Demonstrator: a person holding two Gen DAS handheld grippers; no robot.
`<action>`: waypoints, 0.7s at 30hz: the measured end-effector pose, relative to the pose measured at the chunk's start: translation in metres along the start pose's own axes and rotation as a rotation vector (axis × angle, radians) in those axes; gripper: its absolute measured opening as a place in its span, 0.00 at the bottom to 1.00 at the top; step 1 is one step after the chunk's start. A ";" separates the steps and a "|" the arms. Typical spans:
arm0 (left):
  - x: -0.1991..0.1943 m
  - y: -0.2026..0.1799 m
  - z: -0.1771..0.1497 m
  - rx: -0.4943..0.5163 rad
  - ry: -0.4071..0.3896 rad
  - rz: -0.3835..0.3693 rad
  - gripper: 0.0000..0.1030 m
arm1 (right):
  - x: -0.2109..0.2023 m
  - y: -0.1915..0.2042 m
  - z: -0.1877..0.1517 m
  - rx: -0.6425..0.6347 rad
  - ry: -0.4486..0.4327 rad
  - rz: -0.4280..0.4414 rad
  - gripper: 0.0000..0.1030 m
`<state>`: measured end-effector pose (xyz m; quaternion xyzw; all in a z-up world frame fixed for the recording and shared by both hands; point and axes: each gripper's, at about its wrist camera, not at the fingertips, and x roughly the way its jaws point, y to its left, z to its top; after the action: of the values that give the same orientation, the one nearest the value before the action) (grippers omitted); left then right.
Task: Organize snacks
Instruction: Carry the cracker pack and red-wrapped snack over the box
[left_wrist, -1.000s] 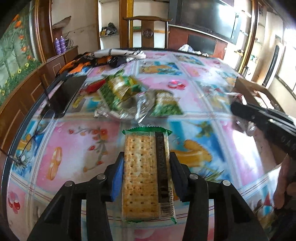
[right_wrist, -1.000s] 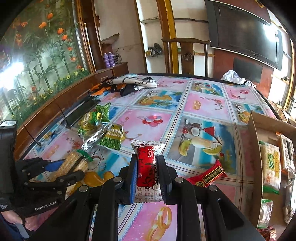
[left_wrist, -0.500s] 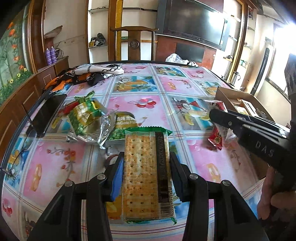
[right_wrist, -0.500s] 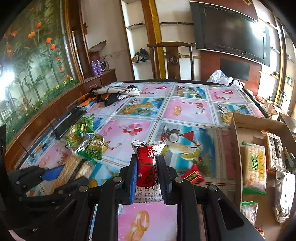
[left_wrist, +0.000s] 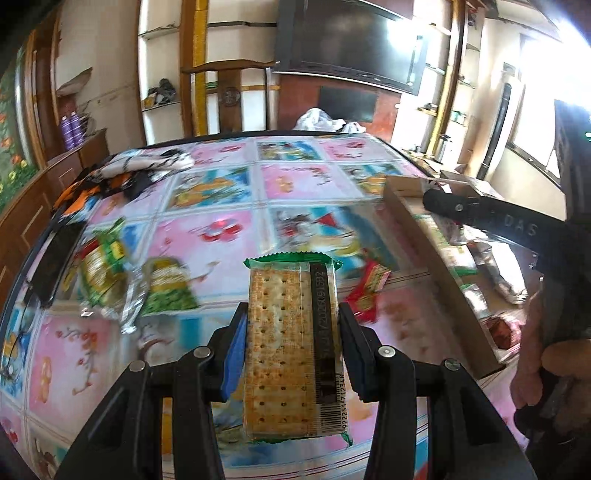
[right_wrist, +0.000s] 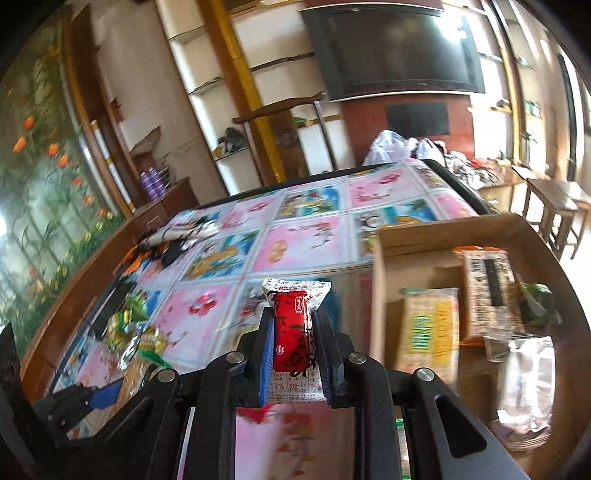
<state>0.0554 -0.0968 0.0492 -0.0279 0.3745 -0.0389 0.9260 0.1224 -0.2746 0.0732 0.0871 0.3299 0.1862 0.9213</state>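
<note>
My left gripper (left_wrist: 291, 325) is shut on a clear green-edged cracker pack (left_wrist: 284, 350), held lengthwise above the table. My right gripper (right_wrist: 291, 328) is shut on a small red and white snack packet (right_wrist: 293, 325). A cardboard box (right_wrist: 380, 295) with several snack packs inside lies to the right; in the left wrist view the box (left_wrist: 436, 269) is at right, and the right gripper (left_wrist: 436, 201) reaches over it. Green snack bags (left_wrist: 107, 266) and a red packet (left_wrist: 369, 295) lie on the flowered tablecloth (left_wrist: 207, 229).
A dark flat device (left_wrist: 55, 258) and bundled cloth (left_wrist: 144, 170) lie at the table's left and far side. A wooden chair (left_wrist: 229, 99) stands behind the table, a stool (right_wrist: 554, 206) beyond the box. A hand (left_wrist: 554, 369) grips the right tool.
Both grippers have moved rightward toward the box with their packs still held. The box now looms larger, and the right gripper has rolled, tilting the view.
</note>
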 end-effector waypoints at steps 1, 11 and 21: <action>0.001 -0.007 0.003 0.009 -0.002 -0.010 0.43 | -0.002 -0.006 0.002 0.014 -0.003 -0.006 0.21; 0.012 -0.084 0.034 0.081 -0.003 -0.112 0.43 | -0.023 -0.086 0.017 0.187 -0.032 -0.079 0.21; 0.049 -0.158 0.034 0.155 0.057 -0.182 0.44 | -0.037 -0.152 0.017 0.283 -0.004 -0.164 0.22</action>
<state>0.1066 -0.2581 0.0525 0.0113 0.3925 -0.1522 0.9070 0.1502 -0.4288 0.0642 0.1893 0.3573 0.0621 0.9125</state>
